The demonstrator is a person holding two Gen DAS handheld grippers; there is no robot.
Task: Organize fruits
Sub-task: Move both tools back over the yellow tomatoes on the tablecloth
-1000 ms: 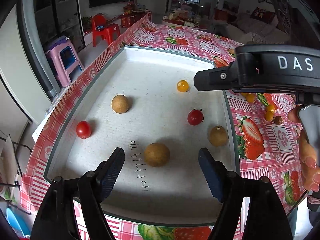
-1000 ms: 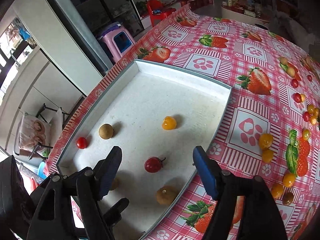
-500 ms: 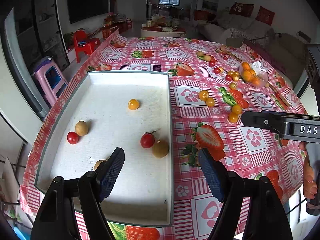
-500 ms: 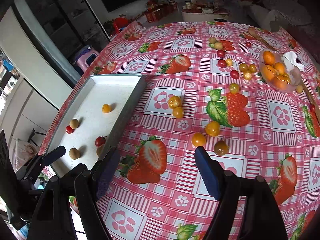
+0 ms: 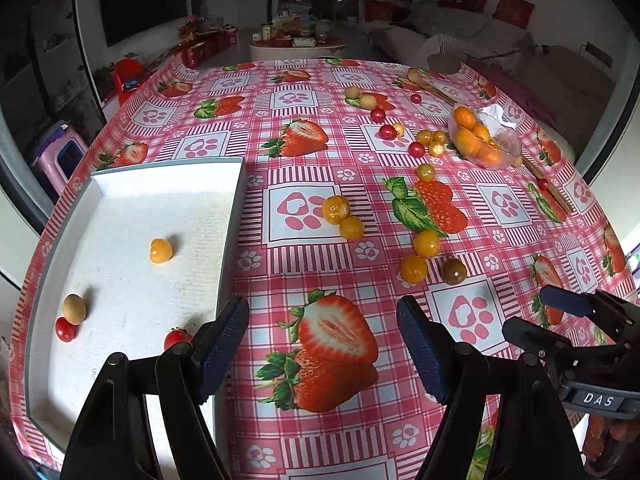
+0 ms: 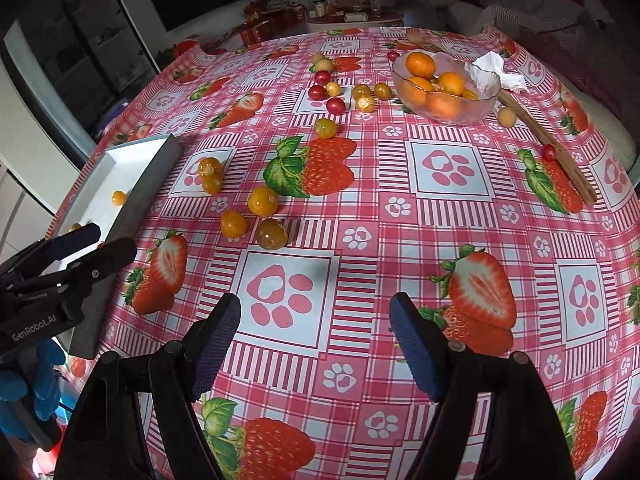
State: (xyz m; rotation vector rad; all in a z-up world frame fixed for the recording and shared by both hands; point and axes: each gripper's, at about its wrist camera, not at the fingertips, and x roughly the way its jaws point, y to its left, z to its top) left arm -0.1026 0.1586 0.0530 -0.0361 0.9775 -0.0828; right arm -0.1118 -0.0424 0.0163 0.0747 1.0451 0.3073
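Both tools have their jaws apart with nothing between them. The loose fruit cluster (image 6: 256,216) on the bench lies ahead and to the left of the right tool (image 6: 314,338). It lies ahead-right of the left tool (image 5: 322,346), whose left jaw hangs by the tray (image 5: 230,224) wall. Neither is clearly nearer.

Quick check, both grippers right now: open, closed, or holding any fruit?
Left gripper: open, nothing between its fingers, over the tablecloth beside the tray.
Right gripper: open, empty, over the tablecloth.
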